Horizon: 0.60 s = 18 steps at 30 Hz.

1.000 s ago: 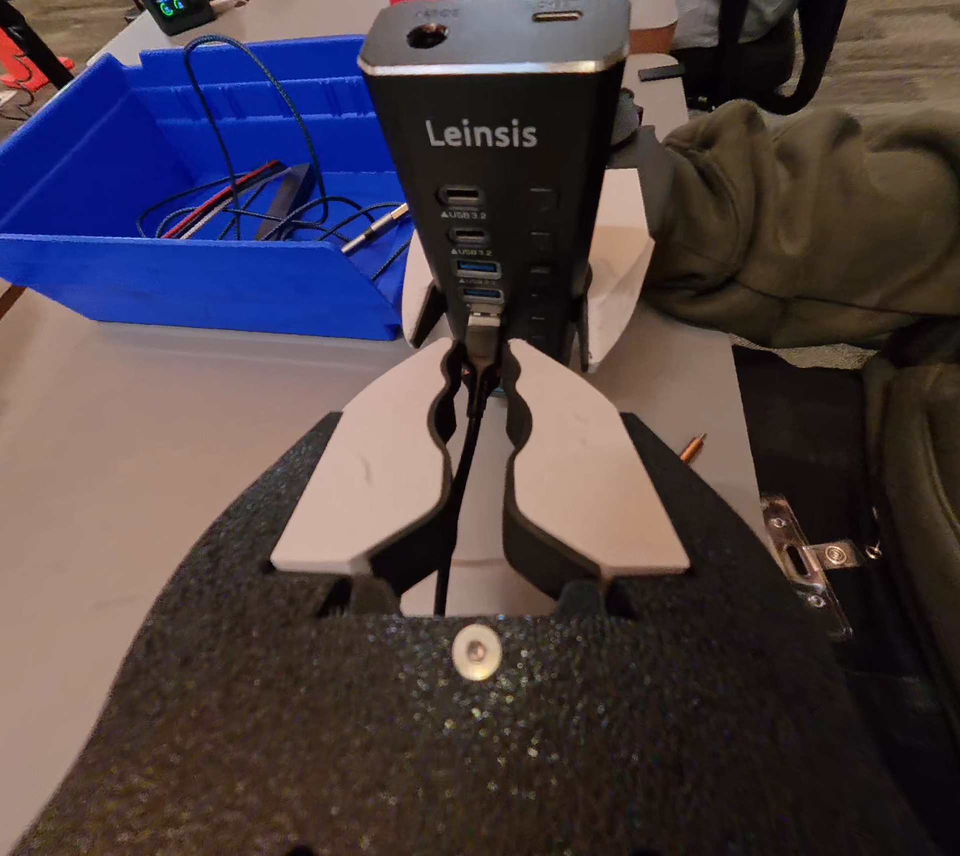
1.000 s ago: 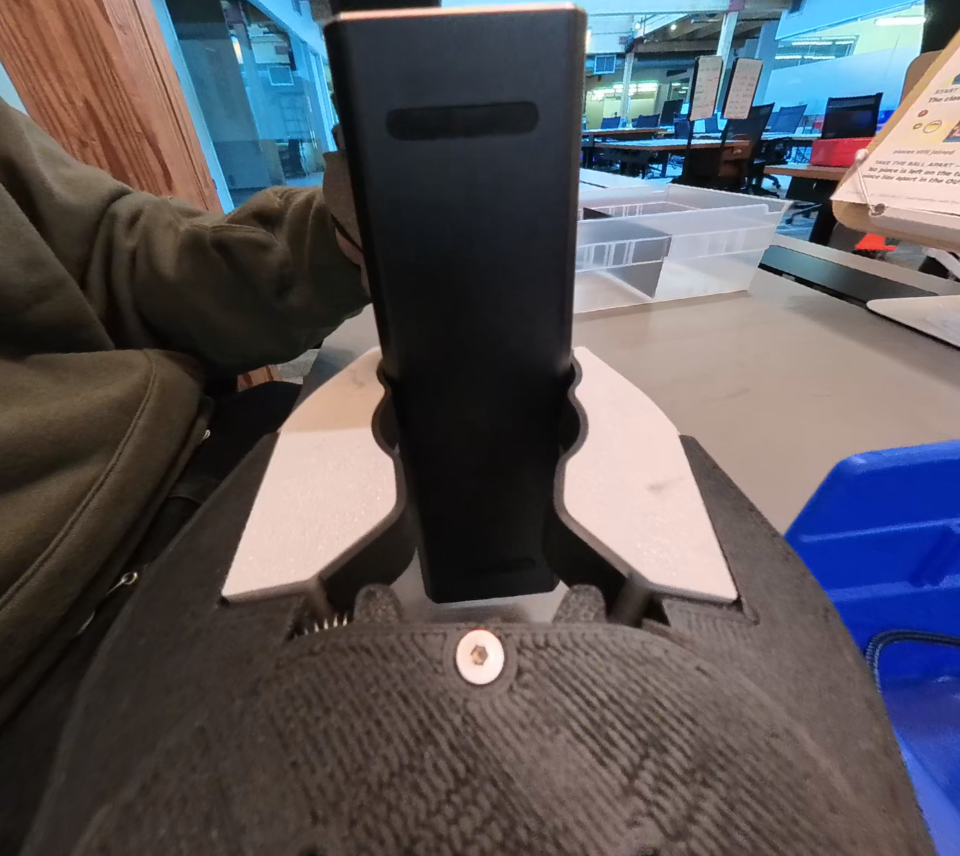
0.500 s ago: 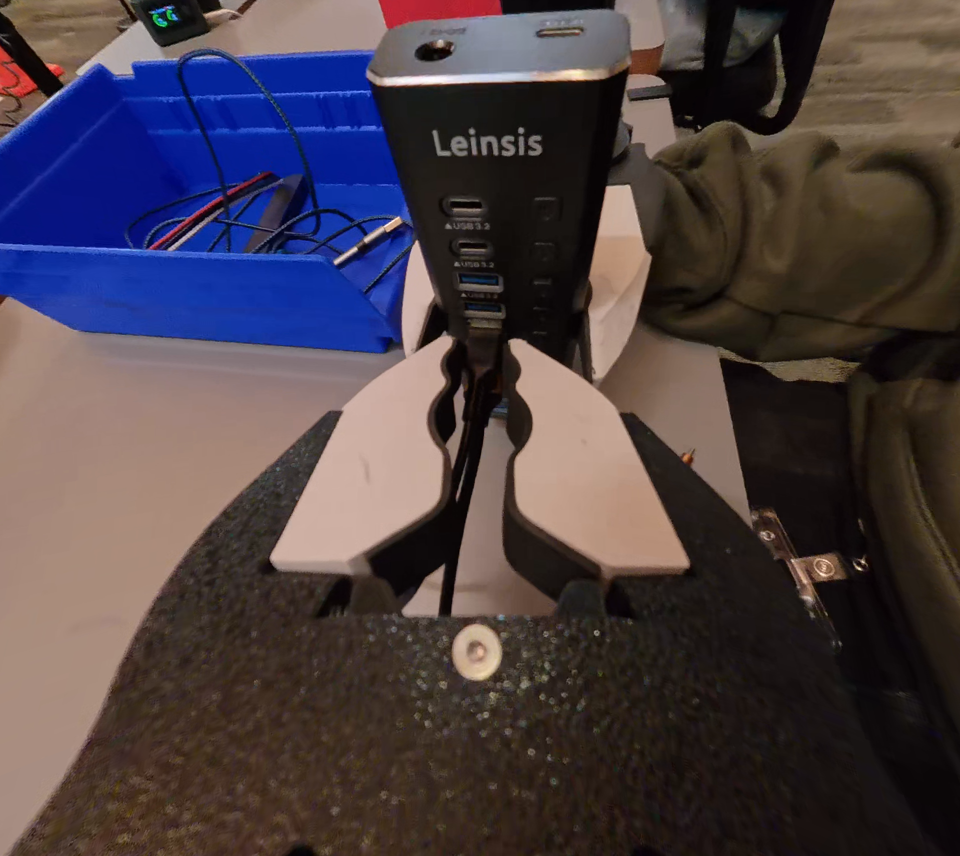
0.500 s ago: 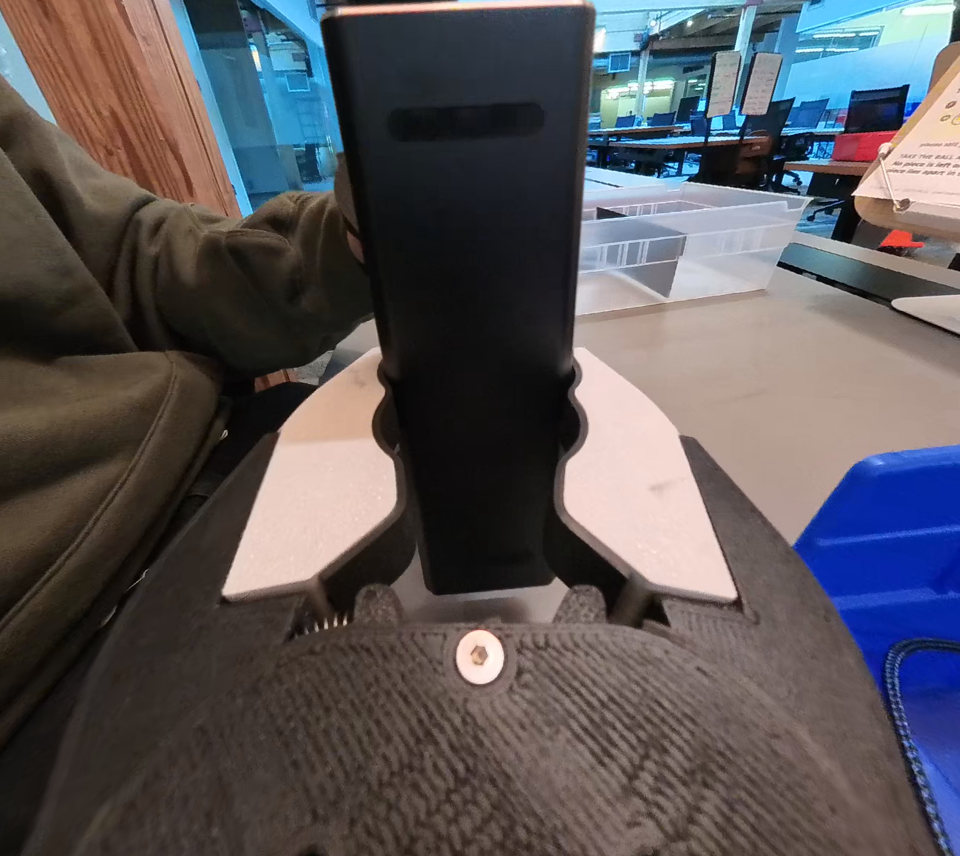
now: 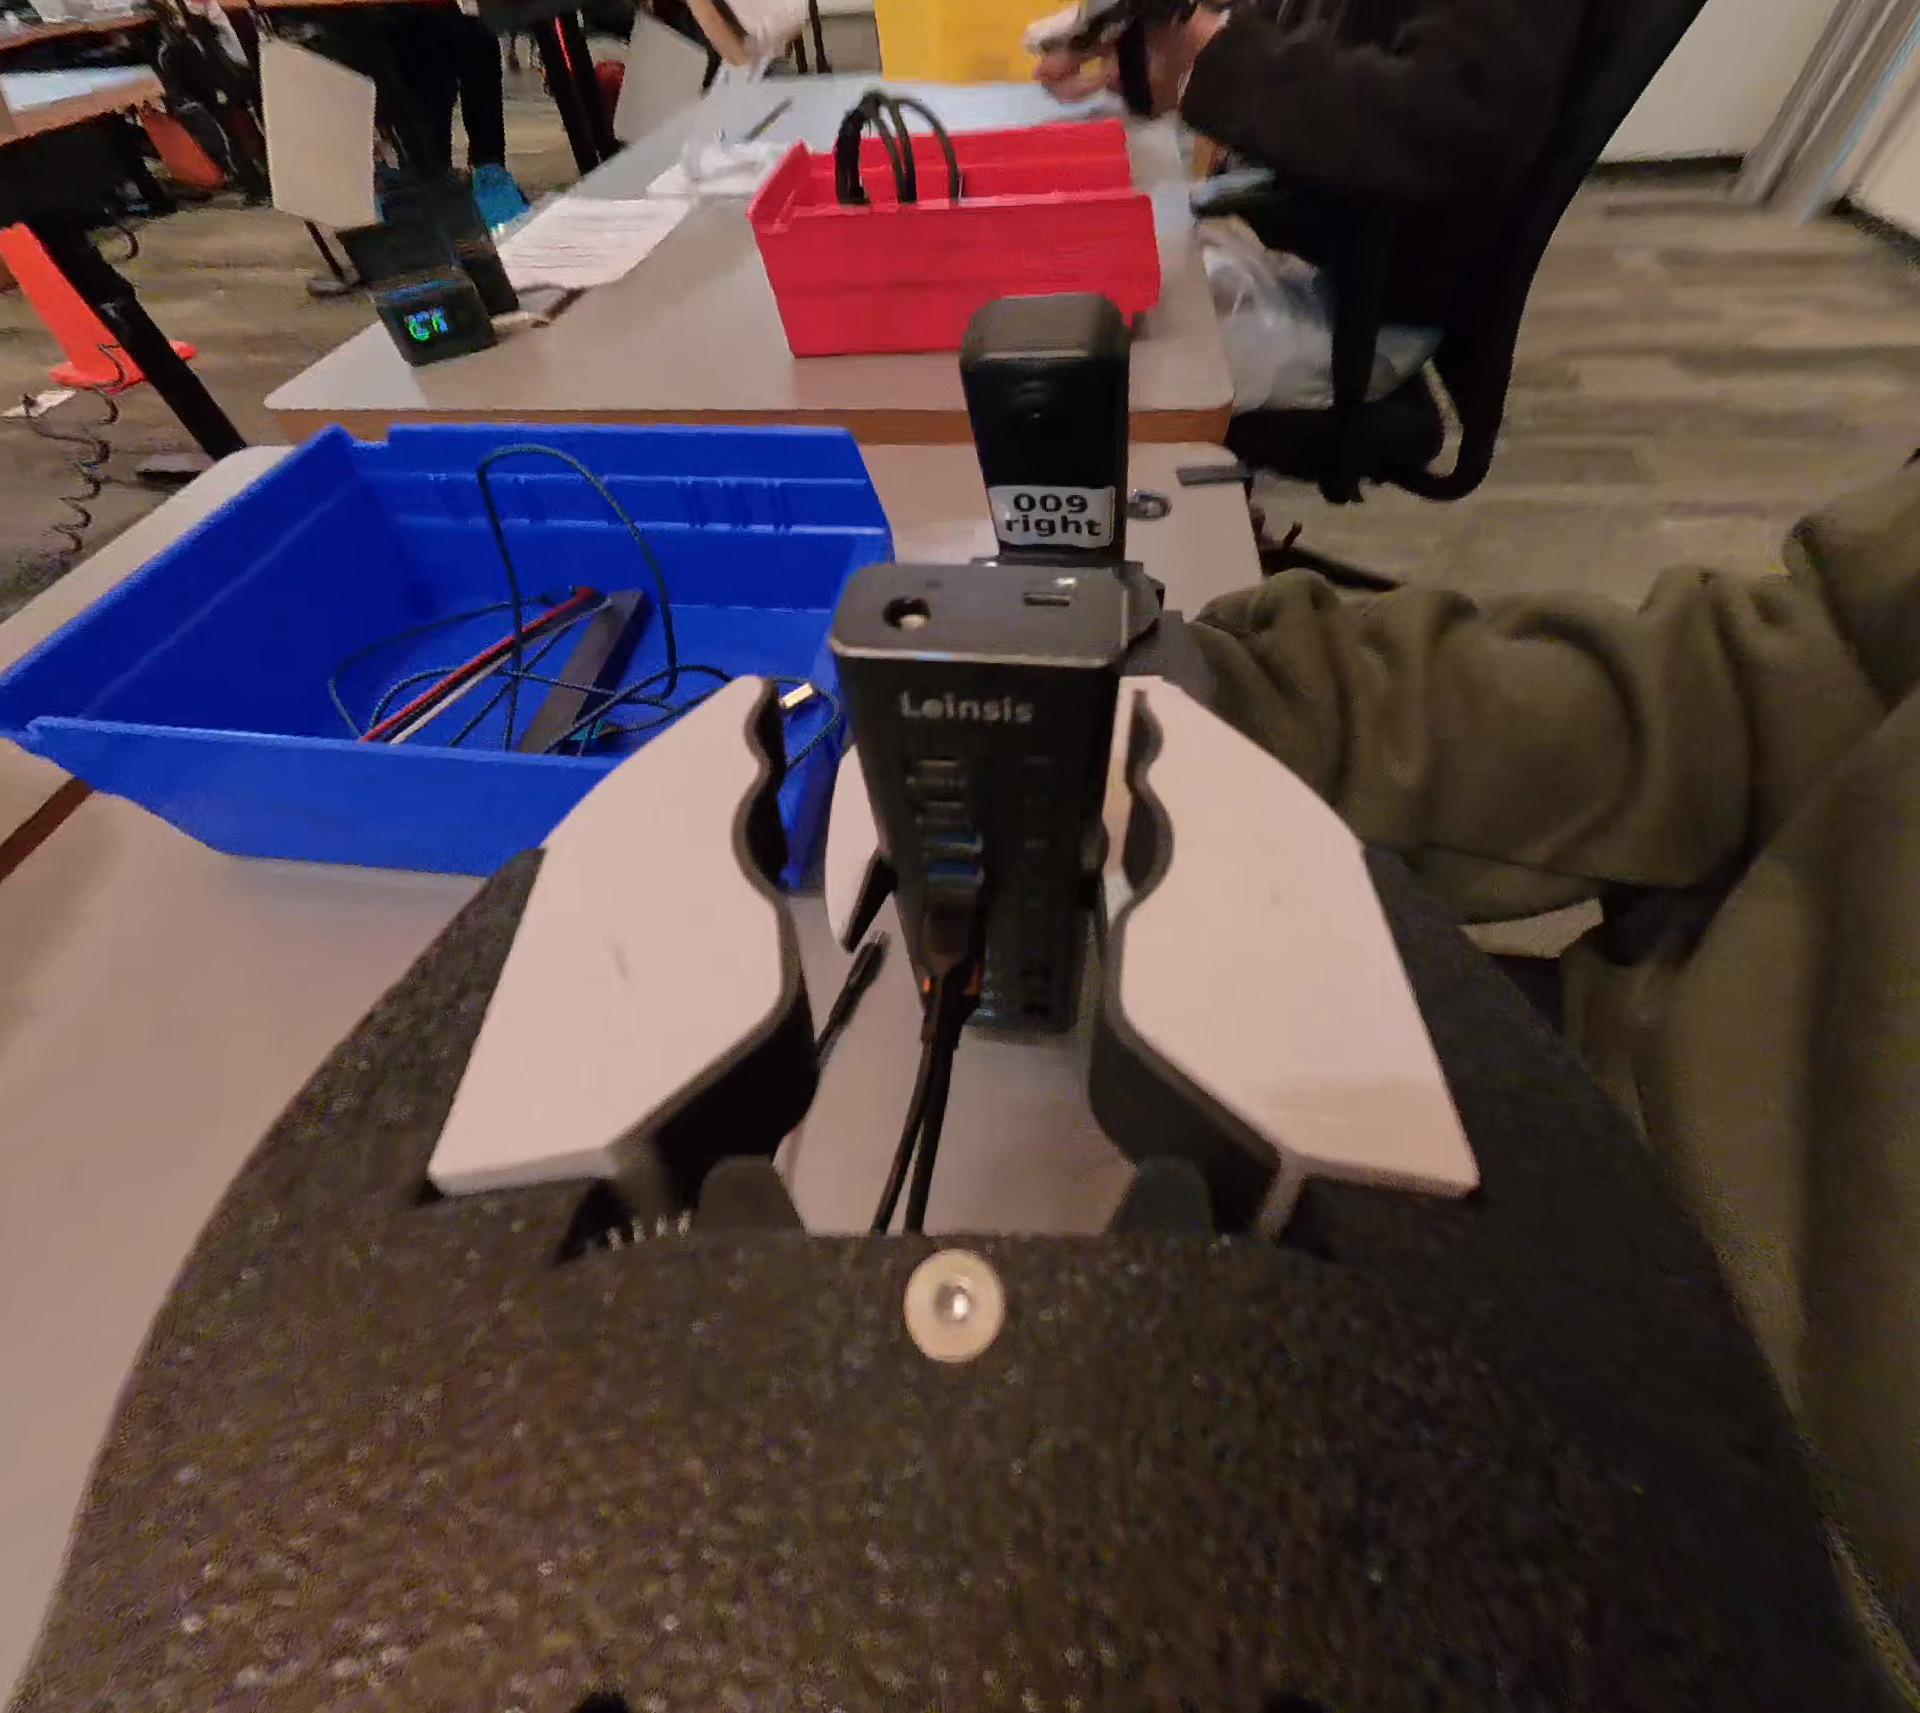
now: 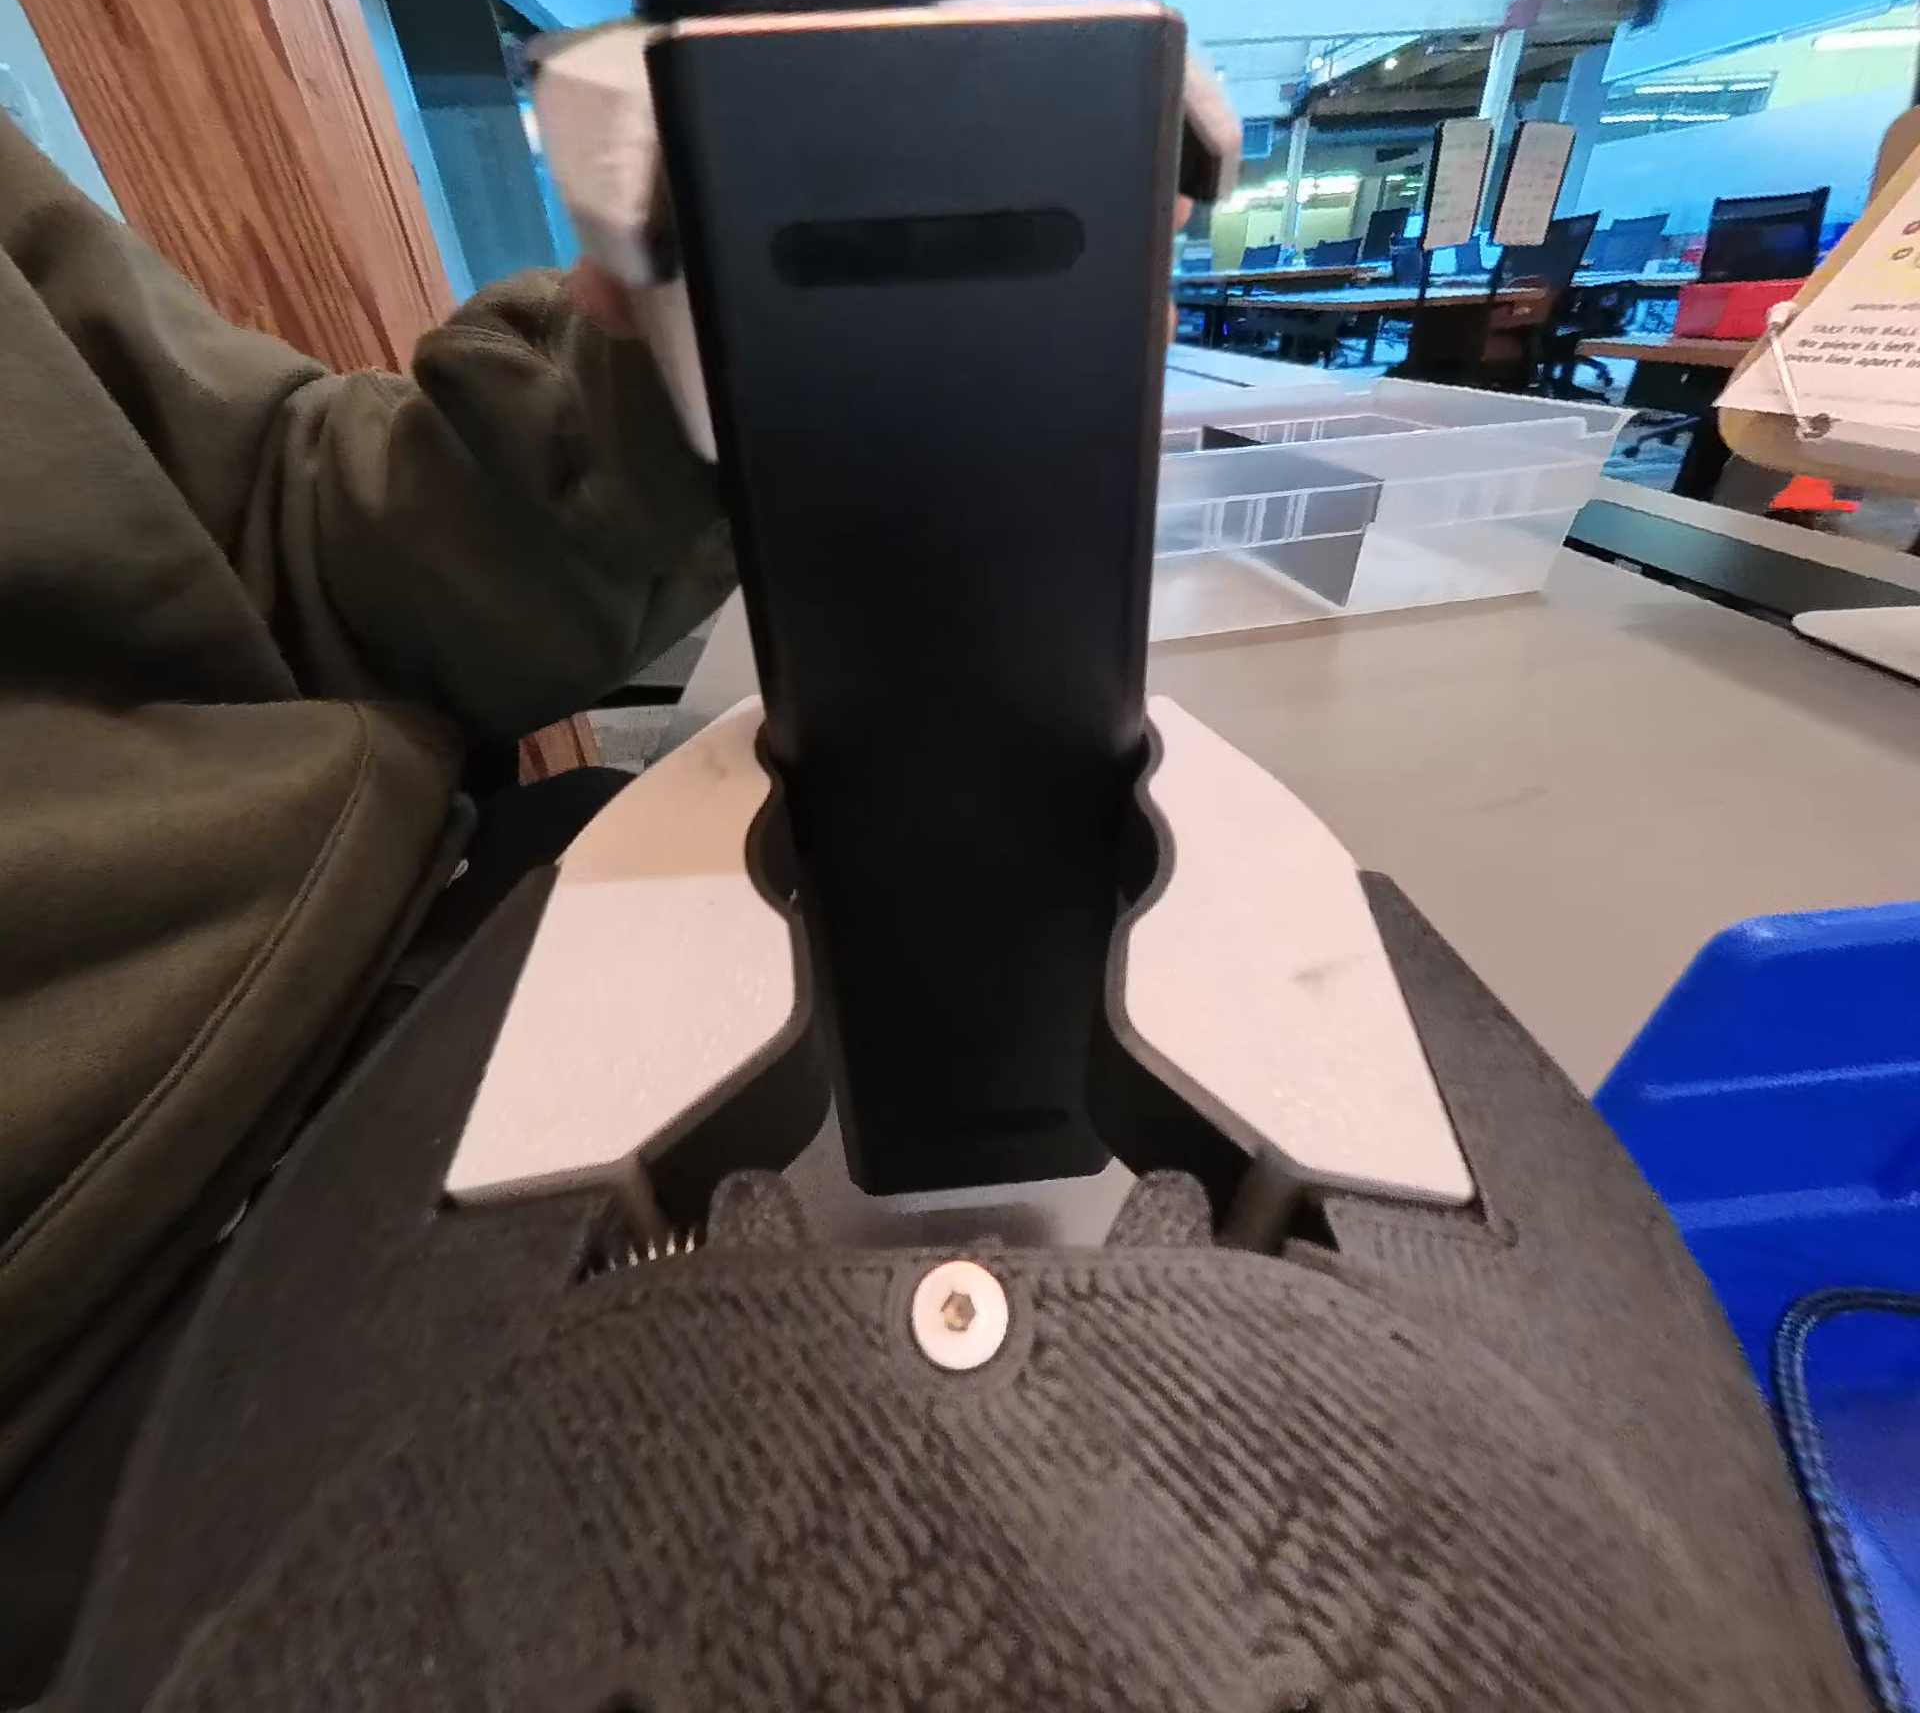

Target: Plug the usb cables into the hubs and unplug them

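A black USB hub stands upright over the grey table. My right gripper is shut on its lower body from behind; the hub's plain back fills the right wrist view. A black USB cable is plugged into a lower port on the hub's front and hangs down toward me. My left gripper is open, its fingers spread to either side of the hub and touching neither hub nor cable. The left gripper's fingertips show behind the hub's top in the right wrist view.
A blue bin holding several loose cables sits left of the hub; its corner shows in the right wrist view. A red bin stands on the table beyond. A clear plastic bin sits farther along. Olive sleeves flank the hub. The left gripper's tips are roughly 8 centimeters from the right gripper's.
My left gripper has opened and let go of the cable plug, which stays in the hub. It has drawn back and tilted up. The right gripper still holds the hub.
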Each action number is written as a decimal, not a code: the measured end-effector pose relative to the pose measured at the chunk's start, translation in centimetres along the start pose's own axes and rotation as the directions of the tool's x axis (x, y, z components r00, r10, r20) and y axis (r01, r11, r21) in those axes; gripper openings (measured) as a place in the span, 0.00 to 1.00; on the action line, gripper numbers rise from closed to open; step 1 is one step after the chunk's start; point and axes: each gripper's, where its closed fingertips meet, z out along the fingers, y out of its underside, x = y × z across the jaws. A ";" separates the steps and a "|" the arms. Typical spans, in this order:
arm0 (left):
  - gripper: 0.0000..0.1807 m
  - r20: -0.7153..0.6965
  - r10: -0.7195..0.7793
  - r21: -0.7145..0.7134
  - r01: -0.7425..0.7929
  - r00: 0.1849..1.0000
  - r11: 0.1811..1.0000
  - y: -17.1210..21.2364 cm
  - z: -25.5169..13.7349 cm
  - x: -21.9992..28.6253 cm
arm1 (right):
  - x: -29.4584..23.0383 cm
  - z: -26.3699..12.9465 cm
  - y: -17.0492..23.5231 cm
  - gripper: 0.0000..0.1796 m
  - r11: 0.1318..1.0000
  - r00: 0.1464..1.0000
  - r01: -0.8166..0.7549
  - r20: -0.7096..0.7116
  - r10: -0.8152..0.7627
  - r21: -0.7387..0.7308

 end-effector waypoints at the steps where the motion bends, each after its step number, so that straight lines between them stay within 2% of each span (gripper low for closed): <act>1: 0.38 -0.014 0.015 -0.044 -0.016 1.000 0.999 0.1 0.7 0.4 | 0.1 0.0 0.0 0.34 1.000 1.000 -0.004 -0.003 0.004 0.003; 3: 0.41 -0.028 0.049 -0.141 -0.053 0.998 0.989 1.0 2.2 0.9 | 0.0 -0.1 -0.1 0.34 1.000 1.000 -0.001 -0.001 0.001 0.006; 4: 0.36 0.014 0.068 -0.182 -0.064 0.998 0.981 1.5 2.9 0.4 | 0.0 0.0 0.0 0.34 1.000 1.000 0.002 -0.003 -0.002 0.001; 5: 0.34 0.023 0.079 -0.195 -0.073 0.997 0.978 1.7 3.4 0.2 | 0.0 0.0 0.0 0.34 1.000 1.000 0.002 0.001 -0.002 -0.002; 12: 0.33 -0.015 0.018 -0.149 -0.020 1.000 0.989 -0.1 3.3 -0.5 | 0.7 -0.8 -1.6 0.35 0.986 0.997 -0.074 -0.013 0.077 0.149; 18: 0.33 -0.021 0.062 -0.216 -0.065 0.998 0.974 -1.2 2.1 -1.3 | 1.5 0.1 -0.6 0.37 0.995 0.993 -0.075 -0.089 0.080 0.061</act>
